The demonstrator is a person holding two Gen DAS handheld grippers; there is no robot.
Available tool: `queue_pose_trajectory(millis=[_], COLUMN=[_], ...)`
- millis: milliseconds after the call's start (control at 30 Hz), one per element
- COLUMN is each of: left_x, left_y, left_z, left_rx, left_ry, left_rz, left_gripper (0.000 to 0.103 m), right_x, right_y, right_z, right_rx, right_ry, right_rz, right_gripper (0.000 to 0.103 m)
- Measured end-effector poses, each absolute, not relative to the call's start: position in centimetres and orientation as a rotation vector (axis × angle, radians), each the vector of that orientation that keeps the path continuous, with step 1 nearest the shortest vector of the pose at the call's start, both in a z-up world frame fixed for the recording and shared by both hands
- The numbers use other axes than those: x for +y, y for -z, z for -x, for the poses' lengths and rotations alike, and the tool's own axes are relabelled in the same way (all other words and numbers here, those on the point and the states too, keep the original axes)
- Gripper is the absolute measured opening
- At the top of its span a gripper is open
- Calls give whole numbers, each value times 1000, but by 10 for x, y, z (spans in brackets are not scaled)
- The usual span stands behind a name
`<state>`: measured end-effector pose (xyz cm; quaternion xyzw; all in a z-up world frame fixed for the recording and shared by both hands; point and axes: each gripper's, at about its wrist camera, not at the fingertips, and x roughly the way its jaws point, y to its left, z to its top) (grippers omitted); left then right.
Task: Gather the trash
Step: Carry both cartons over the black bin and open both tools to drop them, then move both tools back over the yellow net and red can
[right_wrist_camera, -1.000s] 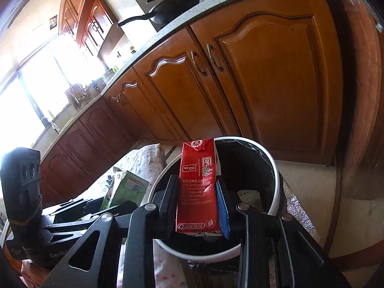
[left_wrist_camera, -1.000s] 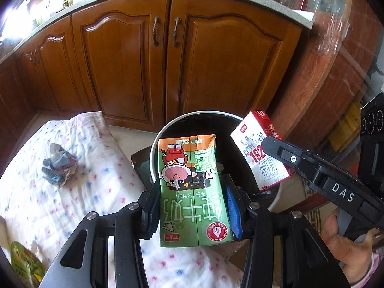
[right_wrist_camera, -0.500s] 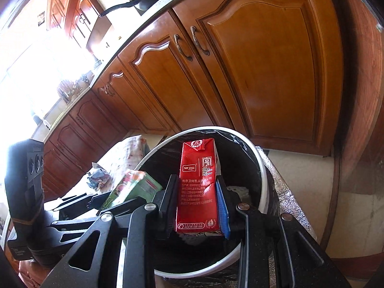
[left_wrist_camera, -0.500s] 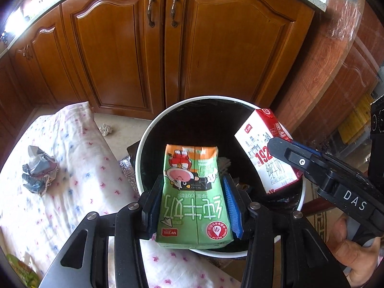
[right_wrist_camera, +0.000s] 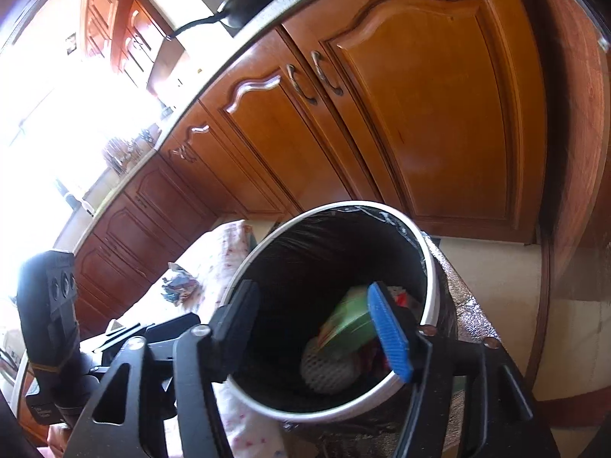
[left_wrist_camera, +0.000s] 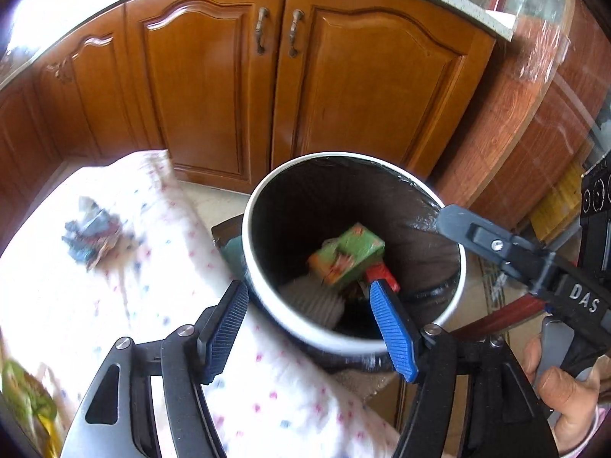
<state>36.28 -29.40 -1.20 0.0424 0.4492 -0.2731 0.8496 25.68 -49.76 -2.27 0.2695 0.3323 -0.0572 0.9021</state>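
A white-rimmed bin (left_wrist_camera: 461,267) with a black liner stands beside the cloth-covered table; it also shows in the right wrist view (right_wrist_camera: 429,267). The green carton (left_wrist_camera: 347,253) lies inside it, blurred, also seen in the right wrist view (right_wrist_camera: 349,322), with the red carton (left_wrist_camera: 382,273) partly hidden under it. My left gripper (left_wrist_camera: 309,309) is open and empty over the bin's near rim. My right gripper (right_wrist_camera: 313,313) is open and empty above the bin mouth. Crumpled grey-blue trash (left_wrist_camera: 91,233) lies on the cloth, as the right wrist view (right_wrist_camera: 179,286) also shows.
The floral cloth (left_wrist_camera: 114,297) covers the table to the left of the bin. A green and yellow packet (left_wrist_camera: 26,397) lies at its near left edge. White mesh wrap (right_wrist_camera: 328,366) sits in the bin. Wooden cabinets (left_wrist_camera: 267,87) stand close behind.
Both grippers opened. The green carton and the red carton dropped from them into the bin.
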Motion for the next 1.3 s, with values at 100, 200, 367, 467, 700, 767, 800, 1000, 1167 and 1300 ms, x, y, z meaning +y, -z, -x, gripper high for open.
queue_pose_trajectory(millis=[100,200,367,467,700,767,800,1000,1167,1300], left_x=[-274,-253,-218,-194,-138,-122,-115,-75,-42,-16], left_y=[11,10,6,1,-9,-12,-12,-17,-24,-28], left_z=[-345,-329,-299,-286,-256,-249,-244,-227,-217,-211], left_rx=[931,924,902,897,874,871,868,861,854,847], left_ry=[549,535,489,463,397,377,371,315,269,236], left_rz=[-69,-41,-12,9,60,73,78,113,153,181], left_gripper=[68,68,68,68,68,68,68,68,68,68], right_x=[-485,-470,-440,-423,-385,-373,-367,-332,-301,-277], right_y=[18,15,13,15,25,29,32,40,44,47], right_z=[-245,-234,-215,-204,-188,-184,-184,-186,-192,-197], right_rx=[660,643,630,629,662,678,687,731,760,786], right_ry=[109,95,72,52,0,-19,-29,-96,-159,-208], right_rz=[-564,-571,-571,-578,-591,-592,-594,-585,-553,-531], right_gripper=[78,83,89,90,90,90,90,90,90,90])
